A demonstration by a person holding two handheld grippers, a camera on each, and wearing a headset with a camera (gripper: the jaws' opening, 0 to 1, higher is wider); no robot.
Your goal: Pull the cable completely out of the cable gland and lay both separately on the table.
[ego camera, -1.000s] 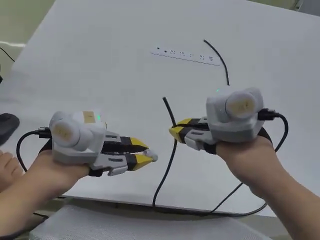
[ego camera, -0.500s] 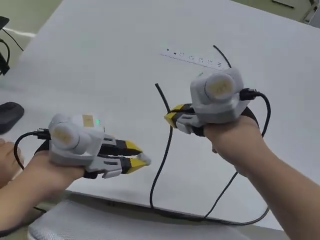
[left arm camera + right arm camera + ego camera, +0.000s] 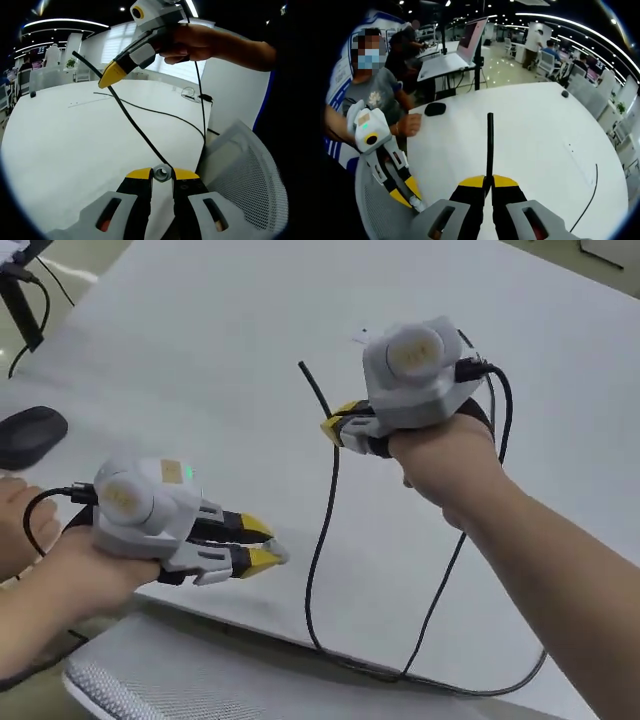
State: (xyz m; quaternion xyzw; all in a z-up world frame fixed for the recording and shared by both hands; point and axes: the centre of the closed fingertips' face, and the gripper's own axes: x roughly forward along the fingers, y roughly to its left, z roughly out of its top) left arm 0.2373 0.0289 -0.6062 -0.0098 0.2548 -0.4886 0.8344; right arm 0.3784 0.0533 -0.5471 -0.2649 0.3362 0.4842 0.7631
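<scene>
head view: left gripper (image 3: 268,545) low at the near edge of the white table (image 3: 200,360), yellow tips close together. right gripper (image 3: 332,428) raised higher and further out, clamped on a black cable (image 3: 322,530). short cable end poking up past the tips, the rest dropping in a long curve past the table edge, just right of the left gripper's tips. whatever sits between those tips too small to make out here, possibly the gland. dark mouse (image 3: 30,435) at the far left of the table, mesh chair back (image 3: 150,680) below the edge.

left gripper view: jaws pinched on a small grey cable gland (image 3: 161,172), held above the table edge. cable (image 3: 135,127) running taut from the gland up and left to the right gripper (image 3: 111,77), so still threaded in the gland. second black wire (image 3: 165,114) lying loose across the table behind.

right gripper view: jaws closed tight on the cable (image 3: 490,145), its free end standing straight up beyond the tips. left gripper (image 3: 407,195) at the lower left, near the chair mesh. mouse (image 3: 435,108) on the table beyond, open laptop (image 3: 470,40) further back.
</scene>
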